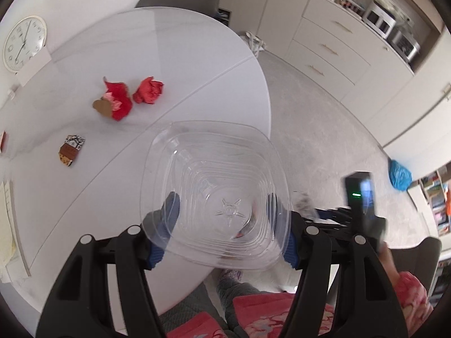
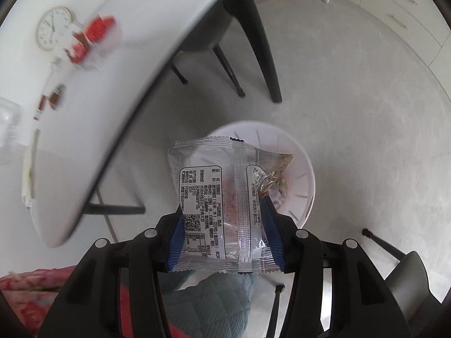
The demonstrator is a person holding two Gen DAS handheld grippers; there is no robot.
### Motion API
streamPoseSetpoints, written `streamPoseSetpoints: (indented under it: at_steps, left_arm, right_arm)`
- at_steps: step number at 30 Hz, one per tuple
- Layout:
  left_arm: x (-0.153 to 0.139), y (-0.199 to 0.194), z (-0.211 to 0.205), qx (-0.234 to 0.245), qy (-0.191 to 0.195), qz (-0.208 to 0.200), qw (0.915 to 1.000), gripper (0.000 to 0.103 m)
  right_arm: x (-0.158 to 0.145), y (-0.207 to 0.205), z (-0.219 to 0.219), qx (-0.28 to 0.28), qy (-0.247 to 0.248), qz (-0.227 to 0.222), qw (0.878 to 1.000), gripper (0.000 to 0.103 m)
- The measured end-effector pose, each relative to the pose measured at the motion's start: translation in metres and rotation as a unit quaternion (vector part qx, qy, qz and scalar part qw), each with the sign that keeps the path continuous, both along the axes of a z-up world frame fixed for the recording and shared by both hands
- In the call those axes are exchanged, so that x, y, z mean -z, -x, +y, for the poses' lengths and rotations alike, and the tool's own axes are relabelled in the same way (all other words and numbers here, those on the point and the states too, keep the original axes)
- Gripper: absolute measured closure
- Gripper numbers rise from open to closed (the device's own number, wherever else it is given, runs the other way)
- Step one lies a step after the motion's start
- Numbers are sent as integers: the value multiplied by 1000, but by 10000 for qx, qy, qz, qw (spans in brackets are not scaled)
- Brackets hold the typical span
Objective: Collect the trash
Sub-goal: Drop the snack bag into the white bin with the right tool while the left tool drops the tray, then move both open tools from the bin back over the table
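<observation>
My left gripper (image 1: 222, 205) is shut on a clear, square plastic container (image 1: 214, 152), its blue pads pressing on two opposite sides, at the near edge of the white table (image 1: 169, 56). On the table lie two crumpled red papers (image 1: 148, 90) (image 1: 117, 102) and a small patterned wrapper (image 1: 72, 153). My right gripper (image 2: 224, 211) is shut on a clear plastic snack wrapper (image 2: 208, 174) with black print. It hangs off the table, above a round white bin (image 2: 307, 174) on the floor that has scraps inside.
A white clock (image 1: 24, 43) leans at the table's far left. Dark chairs (image 2: 253, 42) stand around the table on a grey carpet. White drawers (image 1: 332, 50) line the wall, and a blue bag (image 1: 399, 174) lies on the floor. The person's lap (image 1: 253, 309) is below.
</observation>
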State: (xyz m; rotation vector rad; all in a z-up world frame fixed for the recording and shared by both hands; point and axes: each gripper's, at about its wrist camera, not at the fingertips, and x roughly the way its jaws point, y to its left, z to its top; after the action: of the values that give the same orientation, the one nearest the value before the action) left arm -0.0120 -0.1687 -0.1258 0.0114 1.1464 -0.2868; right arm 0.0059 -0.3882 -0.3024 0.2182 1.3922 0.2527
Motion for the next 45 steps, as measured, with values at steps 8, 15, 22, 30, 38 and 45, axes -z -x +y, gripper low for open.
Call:
streamPoseSetpoints:
  at_steps: [8,15,22,30,38,45]
  left_arm:
    - [9,14,-32,382,-279,28,9989,41]
    - [24,18,-64,701,-363,155,9968,41]
    - [53,21,-110,1241,-437,340,9907,41]
    - [81,9,-135,1257,-570,525,9890,22]
    - [64,13,-127,989,-667,247,9926,8]
    - [40,17,-114,882,-680,-123,9937,8]
  right_arm:
    - [57,-10,7,39,106,629,9980,21]
    - [17,17,-38,651,20,236,9976,14]
    - [-22,39,-91,1084,217,-157,9937,10]
    - [-34,58,-119,1437,174,-255,9891,9]
    - [-47,61,-122,1502,64,-314,9881,9]
    - [-76,54,-110,1278,168,-684,9893,9]
